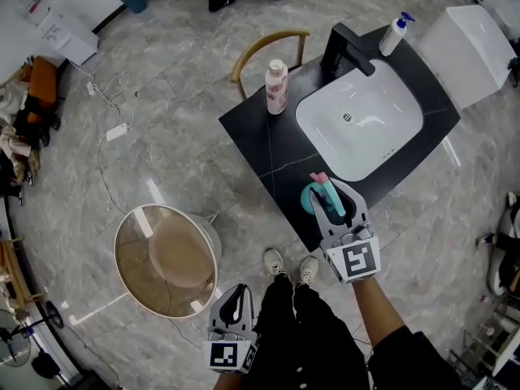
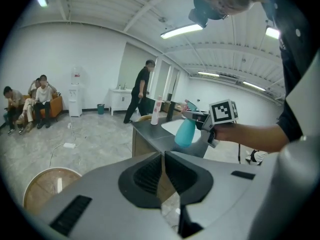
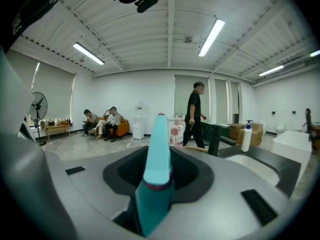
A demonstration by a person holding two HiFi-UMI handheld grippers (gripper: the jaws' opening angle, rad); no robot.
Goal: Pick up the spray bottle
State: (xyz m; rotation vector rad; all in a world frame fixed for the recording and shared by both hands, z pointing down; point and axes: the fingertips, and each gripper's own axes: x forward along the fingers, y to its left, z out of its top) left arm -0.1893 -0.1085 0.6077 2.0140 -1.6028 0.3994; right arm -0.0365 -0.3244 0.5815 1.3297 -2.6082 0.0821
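While the right gripper (image 1: 331, 199) is clamped on the narrow head of the spray bottle (image 1: 309, 199), low and centre-right in the head view at the counter's (image 1: 260, 136) near edge, the body hangs unsupported. Risk: so high a grip may let it swing or slip out, or press the trigger. Left gripper (image 1: 234, 301), bottom left: jaws together, empty.

The one legible word is "LUX", printed in dark letters on the pink label of the pale bottle (image 3: 176, 133) standing on the black counter (image 1: 260, 140), left of the white basin (image 1: 382, 132) in the head view.
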